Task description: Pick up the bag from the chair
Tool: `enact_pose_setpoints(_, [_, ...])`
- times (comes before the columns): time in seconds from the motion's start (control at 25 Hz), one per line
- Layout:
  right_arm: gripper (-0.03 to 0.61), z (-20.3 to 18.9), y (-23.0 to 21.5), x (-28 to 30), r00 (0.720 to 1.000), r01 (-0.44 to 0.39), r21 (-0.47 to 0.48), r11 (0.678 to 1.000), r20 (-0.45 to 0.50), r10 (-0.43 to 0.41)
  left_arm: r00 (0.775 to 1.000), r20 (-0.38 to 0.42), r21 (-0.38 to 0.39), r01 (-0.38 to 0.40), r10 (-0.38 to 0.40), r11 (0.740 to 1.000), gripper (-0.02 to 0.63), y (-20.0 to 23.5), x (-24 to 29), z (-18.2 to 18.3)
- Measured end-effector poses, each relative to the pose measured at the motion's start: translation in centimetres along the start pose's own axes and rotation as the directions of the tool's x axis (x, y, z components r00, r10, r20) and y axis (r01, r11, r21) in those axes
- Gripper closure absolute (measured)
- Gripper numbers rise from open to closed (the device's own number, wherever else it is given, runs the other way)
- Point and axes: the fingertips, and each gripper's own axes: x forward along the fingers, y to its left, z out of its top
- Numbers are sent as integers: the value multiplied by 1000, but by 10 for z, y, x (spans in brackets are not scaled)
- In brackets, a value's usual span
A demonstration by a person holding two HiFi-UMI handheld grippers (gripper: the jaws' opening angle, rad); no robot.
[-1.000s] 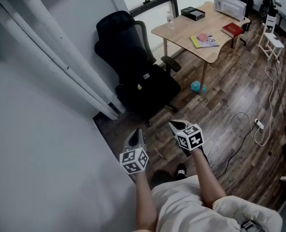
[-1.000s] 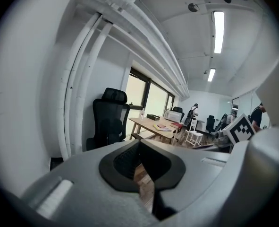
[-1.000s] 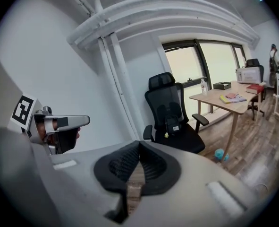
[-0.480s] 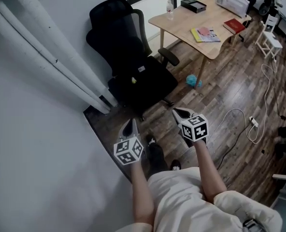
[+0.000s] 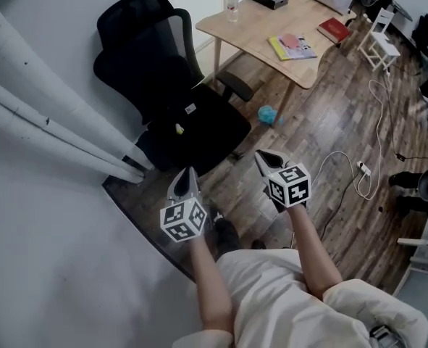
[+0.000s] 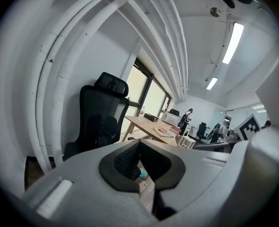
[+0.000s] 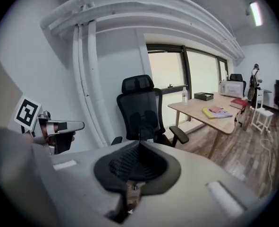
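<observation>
Short of the chair, both tongs clenched and empty.
The bag (image 5: pixel 199 122) lay dark and slumped on the seat of the black chair (image 5: pixel 137 46), well ahead of my left gripper (image 5: pixel 186 174) and right gripper (image 5: pixel 266 158), each with jaws pressed together on nothing. I judged it soft and fairly light, likely to sag, so I would pinch a top fold or strap, though none showed clearly.

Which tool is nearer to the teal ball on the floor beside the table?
Right. The right tool hangs just below the teal ball in the head view. The left tool is farther off to the ball's lower left, at the chair seat's near edge.
</observation>
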Motion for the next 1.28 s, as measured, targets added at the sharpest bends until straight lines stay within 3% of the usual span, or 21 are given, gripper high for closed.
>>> enact_pose_setpoints(0.2, [578,32,-6,55,999,32,17,999,15,-32,998,-4,-8,58,-58,998,607,42,57,29])
enact_pose_setpoints(0.44, [578,35,4,99,995,95,-92,991,-20,-97,997,9,-71,71,-70,995,607,99,95,40])
enact_pose_setpoints(0.68, [578,45,-20,124,985,171,3,985,4,-171,995,-55,17,88,-86,996,607,108,125,38])
enact_pose_setpoints(0.92, [578,59,-26,152,997,74,37,997,14,-75,998,-35,6,43,-43,999,607,118,147,53])
enact_pose_setpoints(1.08, [578,69,-41,183,1000,-3,4,1000,-22,3,999,-34,6,-9,9,1000,607,121,172,55])
enact_pose_setpoints(1.28, [578,108,-77,224,998,-69,-9,998,0,69,997,-39,-19,-74,73,997,607,115,216,72])
